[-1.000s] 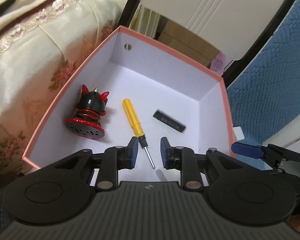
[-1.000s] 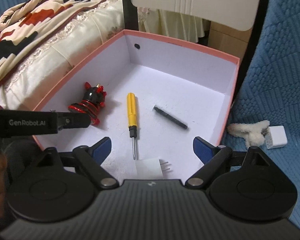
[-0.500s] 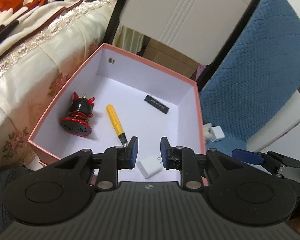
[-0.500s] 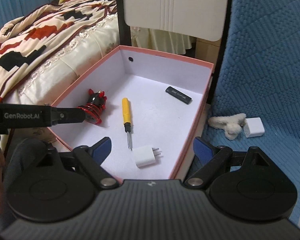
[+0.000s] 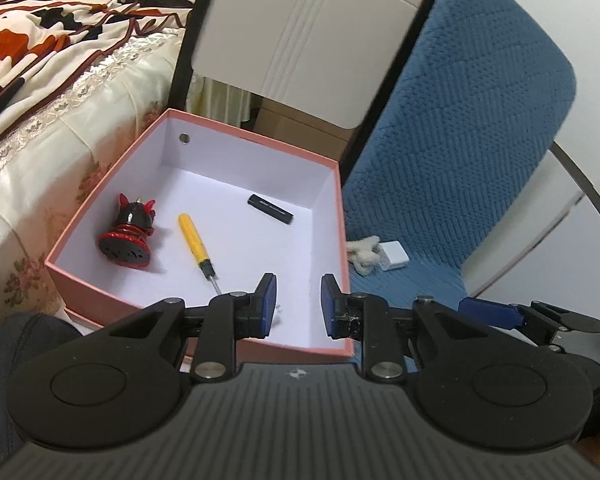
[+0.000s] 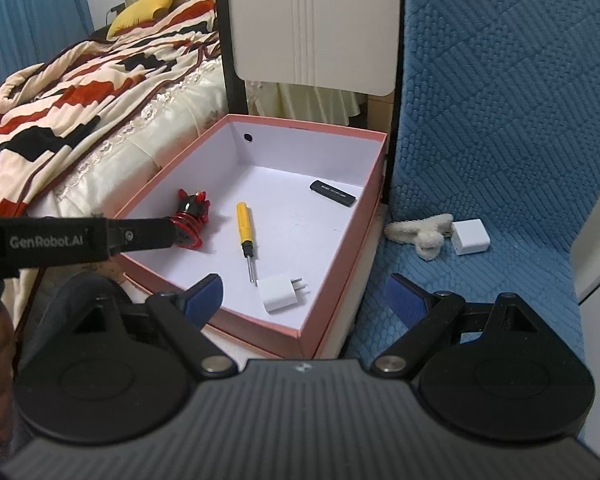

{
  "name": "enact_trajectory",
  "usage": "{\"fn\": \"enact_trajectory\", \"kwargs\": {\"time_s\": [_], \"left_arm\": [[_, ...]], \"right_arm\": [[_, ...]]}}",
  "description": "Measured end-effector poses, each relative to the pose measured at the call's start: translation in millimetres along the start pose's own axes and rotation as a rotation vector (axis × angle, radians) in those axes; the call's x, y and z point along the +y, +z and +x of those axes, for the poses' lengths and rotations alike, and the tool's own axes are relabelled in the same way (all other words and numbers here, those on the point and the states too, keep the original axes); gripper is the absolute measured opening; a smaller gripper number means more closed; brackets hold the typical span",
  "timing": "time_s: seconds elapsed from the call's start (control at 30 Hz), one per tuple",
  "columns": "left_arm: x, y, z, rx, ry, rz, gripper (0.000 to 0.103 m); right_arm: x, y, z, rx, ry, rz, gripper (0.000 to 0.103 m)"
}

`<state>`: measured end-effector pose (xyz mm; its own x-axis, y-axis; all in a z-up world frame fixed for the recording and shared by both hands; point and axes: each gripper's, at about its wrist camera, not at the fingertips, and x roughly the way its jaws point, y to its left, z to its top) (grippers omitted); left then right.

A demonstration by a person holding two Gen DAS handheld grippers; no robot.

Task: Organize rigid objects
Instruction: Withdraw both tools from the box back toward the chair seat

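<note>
A shallow pink cardboard box with a white inside sits between a bed with a floral cream cover on one side and a blue knitted chair seat on the other. Its near rim lies just below both grippers, and its right wall stands just beside the chair seat's edge. Much of the white floor between the items is bare.

Inside lie four things, well apart. A black and red horned figurine on a round red base stands near the left wall. A yellow-handled screwdriver with a thin metal shaft lies along the middle, tip toward the near rim. A flat black stick-shaped device rests near the far right corner. A white two-pin plug charger lies close to the near rim, pins toward the right wall; in the left wrist view only its pins peek out beside the left finger.

On the chair seat a white square charger block touches a fluffy cream toy.

The left gripper hangs above the near rim, its blue pads a narrow gap apart, holding nothing. The right gripper is spread wide and empty, the plug charger between its fingers' lines, one finger over the box corner, the other over the chair seat.
</note>
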<state>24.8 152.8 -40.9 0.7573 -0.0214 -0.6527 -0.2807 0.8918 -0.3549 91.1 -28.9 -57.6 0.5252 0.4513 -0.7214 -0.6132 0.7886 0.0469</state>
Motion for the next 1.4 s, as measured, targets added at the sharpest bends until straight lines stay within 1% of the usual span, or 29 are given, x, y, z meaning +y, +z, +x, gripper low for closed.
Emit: {"fn": "enact_trajectory", "kwargs": {"time_s": [0.13,0.6,1.0,1.4], "left_arm": [[-11,-11,-10,-0.018,0.000,0.018,0.028],[-52,-35,-28,-0.030,-0.069,0.091,0.028],[-77,-56,-33,-0.016,-0.116,0.133,0.028],[-104,-70,-26,0.007,-0.160,0.167,0.028]], "right_arm": [[-4,-9,-16,-0.018,-0.010,0.014,0.090],[-20,-38,-62,-0.069,-0.073,0.064,0.090],[-39,-64,-92,-0.099,-0.124,0.100,0.090],[-64,-86,-115,-0.112,-0.188,0.149,0.090]]}}
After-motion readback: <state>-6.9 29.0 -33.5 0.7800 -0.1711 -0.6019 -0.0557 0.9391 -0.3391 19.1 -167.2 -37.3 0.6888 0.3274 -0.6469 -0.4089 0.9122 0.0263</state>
